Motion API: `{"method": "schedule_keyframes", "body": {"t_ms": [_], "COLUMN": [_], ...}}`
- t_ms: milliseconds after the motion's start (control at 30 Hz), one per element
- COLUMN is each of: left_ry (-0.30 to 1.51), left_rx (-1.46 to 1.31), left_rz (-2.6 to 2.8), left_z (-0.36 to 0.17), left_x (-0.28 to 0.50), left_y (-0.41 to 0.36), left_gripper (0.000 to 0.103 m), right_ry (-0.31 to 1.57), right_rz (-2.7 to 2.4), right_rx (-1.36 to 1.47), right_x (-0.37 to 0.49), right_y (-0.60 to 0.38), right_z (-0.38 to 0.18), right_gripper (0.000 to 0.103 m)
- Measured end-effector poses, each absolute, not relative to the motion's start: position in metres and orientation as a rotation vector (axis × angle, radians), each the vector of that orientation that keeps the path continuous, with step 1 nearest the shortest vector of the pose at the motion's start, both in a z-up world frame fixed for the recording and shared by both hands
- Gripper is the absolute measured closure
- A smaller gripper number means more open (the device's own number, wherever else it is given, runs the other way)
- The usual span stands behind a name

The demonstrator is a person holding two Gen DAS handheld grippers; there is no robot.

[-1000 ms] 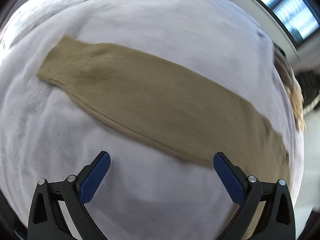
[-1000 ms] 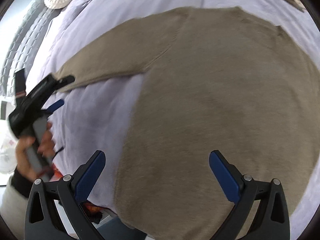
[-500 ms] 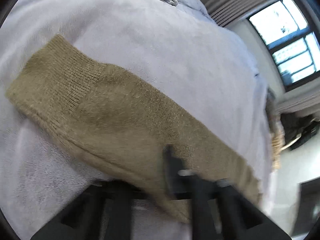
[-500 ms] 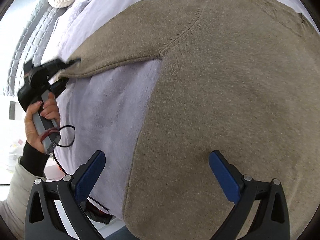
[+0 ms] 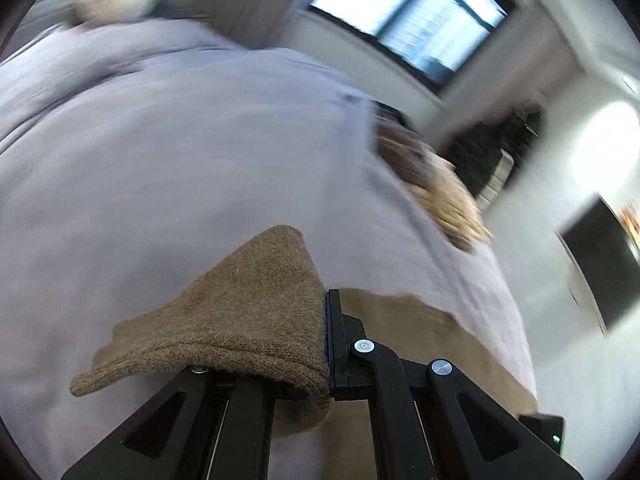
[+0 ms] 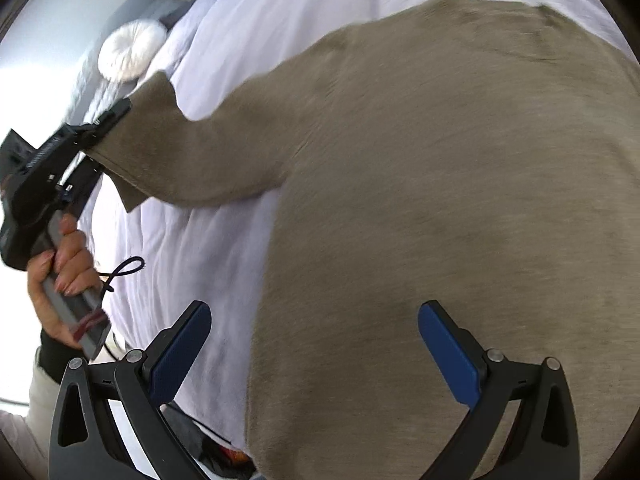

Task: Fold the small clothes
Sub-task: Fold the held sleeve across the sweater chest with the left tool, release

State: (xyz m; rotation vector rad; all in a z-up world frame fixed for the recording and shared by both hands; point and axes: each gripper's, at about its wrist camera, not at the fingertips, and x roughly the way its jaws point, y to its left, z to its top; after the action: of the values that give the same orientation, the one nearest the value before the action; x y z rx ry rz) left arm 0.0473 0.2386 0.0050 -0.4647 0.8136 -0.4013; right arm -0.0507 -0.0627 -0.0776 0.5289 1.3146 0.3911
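A pale lilac bed cover [image 6: 192, 248] spreads wide, with a round white cushion [image 6: 131, 50] near the headboard. A window [image 5: 408, 16] glows beyond the bed; a tan fuzzy heap [image 5: 436, 192] (blurred) lies at the far edge.

The left gripper's [image 5: 326, 344] near finger is hidden under the sweater cuff [image 5: 224, 320]. The sweater's [image 6: 440, 200] hem is cut off by the frame edge. The window [image 5: 408, 20] is blurred.
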Motion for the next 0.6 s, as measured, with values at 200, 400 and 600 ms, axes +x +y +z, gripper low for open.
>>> {"method": "schedule_keyframes", "body": {"t_ms": [200, 400, 600], "left_ry": [0.883, 1.083, 1.243], "left_rx": [-0.318, -0.040, 0.080], "left_rz": [-0.628, -0.655, -0.585], "left_z": [0.014, -0.041, -0.091], "left_x": [0.057, 0.048, 0.032], "left_y": [0.099, -0.022, -0.045], "left_gripper": [0.098, 0.097, 0.095], "right_ry": [1.261, 1.281, 1.291], "right_rz": [0.218, 0.049, 0.032], "right_rx": [0.639, 0.688, 0.687], "right_x": [-0.062, -0.082, -0.087], "right_y": [-0.154, -0.232, -0.253], "right_z": [-0.082, -0.106, -0.111], "right_gripper": [0.000, 0.000, 0.000]}}
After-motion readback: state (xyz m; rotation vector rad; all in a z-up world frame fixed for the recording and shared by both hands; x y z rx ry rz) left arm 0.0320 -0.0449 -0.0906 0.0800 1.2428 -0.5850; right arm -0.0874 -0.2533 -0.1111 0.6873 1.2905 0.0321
